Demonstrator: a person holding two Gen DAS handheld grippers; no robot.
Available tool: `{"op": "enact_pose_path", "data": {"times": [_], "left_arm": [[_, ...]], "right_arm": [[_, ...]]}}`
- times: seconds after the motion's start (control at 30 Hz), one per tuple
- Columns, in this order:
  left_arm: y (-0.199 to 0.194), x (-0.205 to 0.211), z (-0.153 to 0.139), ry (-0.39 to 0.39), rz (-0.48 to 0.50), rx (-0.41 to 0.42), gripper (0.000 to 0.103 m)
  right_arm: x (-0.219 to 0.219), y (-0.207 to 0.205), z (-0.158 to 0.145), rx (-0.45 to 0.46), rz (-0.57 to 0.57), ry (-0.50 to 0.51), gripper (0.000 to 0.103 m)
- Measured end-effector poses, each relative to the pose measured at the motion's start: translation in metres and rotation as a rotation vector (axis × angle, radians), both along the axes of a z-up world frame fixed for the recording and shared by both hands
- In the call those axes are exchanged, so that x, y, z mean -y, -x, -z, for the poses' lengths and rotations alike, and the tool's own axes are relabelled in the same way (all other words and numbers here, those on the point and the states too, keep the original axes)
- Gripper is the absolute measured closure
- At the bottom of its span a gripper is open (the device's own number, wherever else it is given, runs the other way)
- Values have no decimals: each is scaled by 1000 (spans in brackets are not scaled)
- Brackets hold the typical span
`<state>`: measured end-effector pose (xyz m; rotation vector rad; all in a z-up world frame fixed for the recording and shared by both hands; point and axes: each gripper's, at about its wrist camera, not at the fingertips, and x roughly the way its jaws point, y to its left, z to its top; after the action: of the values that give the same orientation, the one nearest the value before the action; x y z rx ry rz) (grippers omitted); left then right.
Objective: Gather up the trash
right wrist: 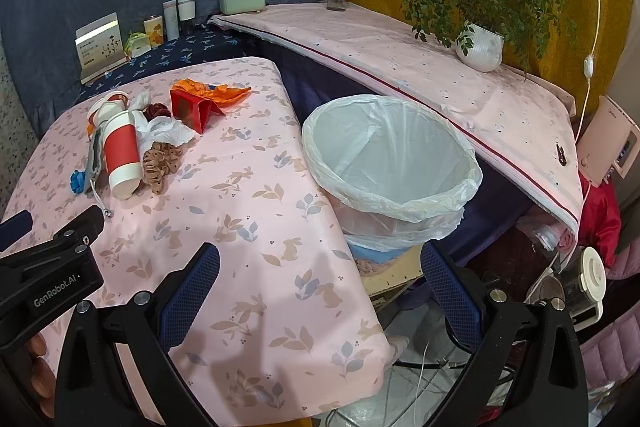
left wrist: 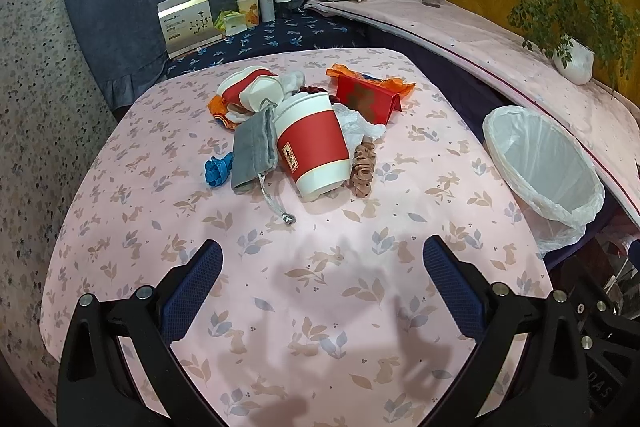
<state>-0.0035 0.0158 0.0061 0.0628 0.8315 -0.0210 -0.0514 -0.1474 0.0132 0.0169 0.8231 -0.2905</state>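
Pink rabbit-print table (left wrist: pixel 320 307) noted, lined trash bin (right wrist: pixel 390 163) standing just beside its right edge (empty inside). Litter heaped mid-table: red-and-white cup (left wrist: pixel 314 151) on its side, grey pouch (left wrist: pixel 254 151) touching it, blue scrap (left wrist: pixel 218 169) nearby. Left gripper (left wrist: pixel 322 283) and right gripper (right wrist: pixel 320 285) both spread wide, holding nothing.

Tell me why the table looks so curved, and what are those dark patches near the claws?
Left wrist view: the fisheye lens bows the pink tablecloth and darkens the corners; the patches are soft shadows by the open left claw. Right wrist view: the bin bulges, and the right claw shadows the cloth too.
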Motion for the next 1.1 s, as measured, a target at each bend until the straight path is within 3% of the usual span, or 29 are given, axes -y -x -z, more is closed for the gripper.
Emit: {"op": "enact_pose_path", "data": {"times": [0.73,1.1], "left_arm": [[-4,-8,5,18,4,17,7],[2,-10,-12,34,41,46,7]], "right_arm": [[-2,-4,-5,11,4,11,7],[-3,0,-14,28,11,-2,7]]}}
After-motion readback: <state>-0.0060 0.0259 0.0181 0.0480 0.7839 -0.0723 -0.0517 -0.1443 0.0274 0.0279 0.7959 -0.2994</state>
